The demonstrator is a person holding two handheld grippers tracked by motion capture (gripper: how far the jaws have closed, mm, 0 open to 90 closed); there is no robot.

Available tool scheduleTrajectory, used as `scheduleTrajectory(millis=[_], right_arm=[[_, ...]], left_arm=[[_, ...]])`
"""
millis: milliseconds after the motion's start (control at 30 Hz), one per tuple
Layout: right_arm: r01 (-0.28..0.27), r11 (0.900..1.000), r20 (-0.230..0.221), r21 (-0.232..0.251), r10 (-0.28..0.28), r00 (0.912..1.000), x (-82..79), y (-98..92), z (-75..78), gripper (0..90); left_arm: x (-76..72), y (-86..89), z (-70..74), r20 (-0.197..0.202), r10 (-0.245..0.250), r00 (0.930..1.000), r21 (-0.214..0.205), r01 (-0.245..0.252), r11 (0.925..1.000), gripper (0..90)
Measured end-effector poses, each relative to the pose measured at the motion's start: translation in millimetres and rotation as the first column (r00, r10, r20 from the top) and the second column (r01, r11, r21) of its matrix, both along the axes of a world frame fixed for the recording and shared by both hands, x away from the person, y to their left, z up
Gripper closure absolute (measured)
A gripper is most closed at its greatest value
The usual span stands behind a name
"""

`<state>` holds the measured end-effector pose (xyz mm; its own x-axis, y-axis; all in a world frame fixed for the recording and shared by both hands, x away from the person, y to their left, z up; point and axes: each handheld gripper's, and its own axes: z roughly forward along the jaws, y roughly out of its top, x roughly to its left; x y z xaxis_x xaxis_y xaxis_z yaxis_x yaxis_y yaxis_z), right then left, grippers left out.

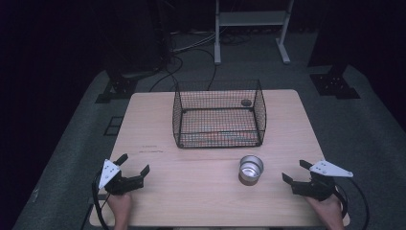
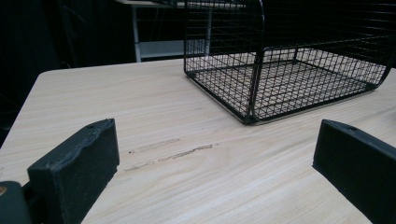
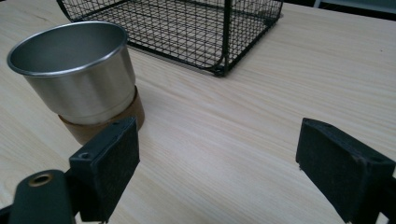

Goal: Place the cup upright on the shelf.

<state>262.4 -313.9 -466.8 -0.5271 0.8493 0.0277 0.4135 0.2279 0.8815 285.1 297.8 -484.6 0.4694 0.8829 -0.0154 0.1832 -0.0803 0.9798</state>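
A shiny steel cup [image 1: 251, 168] with a brown base stands upright on the wooden table [image 1: 191, 196], in front of a black wire basket [image 1: 219, 103]. My right gripper [image 1: 292, 169] rests near the table's front right, a little to the right of the cup, and is open with nothing between its jaws. In the right gripper view the cup [image 3: 77, 70] sits just beyond the left jaw, apart from it, with the basket [image 3: 187, 28] behind and the right gripper [image 3: 215, 140] open over bare wood. My left gripper [image 1: 136, 162] is at the front left, open and empty, also seen as the left gripper [image 2: 217, 135] facing the basket [image 2: 280, 70].
A small dark round object [image 1: 246, 102] lies at the basket's back right. Beyond the table, on the dark carpet, are a white frame [image 1: 251, 28], black stands [image 1: 122, 86] and trailing cables [image 1: 191, 48]. Bare wood lies between the two grippers.
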Motion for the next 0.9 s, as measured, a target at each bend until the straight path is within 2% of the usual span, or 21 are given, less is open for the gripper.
scheduleTrajectory(millis=[433,667,900], right_arm=[[-0.051,0.9983,0.001,-0.028,0.051,0.9987,-2.5,13.9,2.5,11.0],[-0.1,0.9944,-0.021,-0.036,0.099,0.9949,-1.8,22.7,2.8,7.6],[-0.128,0.9908,-0.023,-0.044,0.127,0.9917,-3.0,33.1,3.2,7.5]], left_arm=[[-0.6,0.2,0.2,0.002,0.001,1.0,0.003,-0.001,1.0,0.0],[-0.7,0.0,0.2,0.001,0.001,1.0,0.005,-0.001,1.0,0.0],[-0.7,0.0,0.2,0.001,0.002,1.0,0.006,-0.002,1.0,0.0]])
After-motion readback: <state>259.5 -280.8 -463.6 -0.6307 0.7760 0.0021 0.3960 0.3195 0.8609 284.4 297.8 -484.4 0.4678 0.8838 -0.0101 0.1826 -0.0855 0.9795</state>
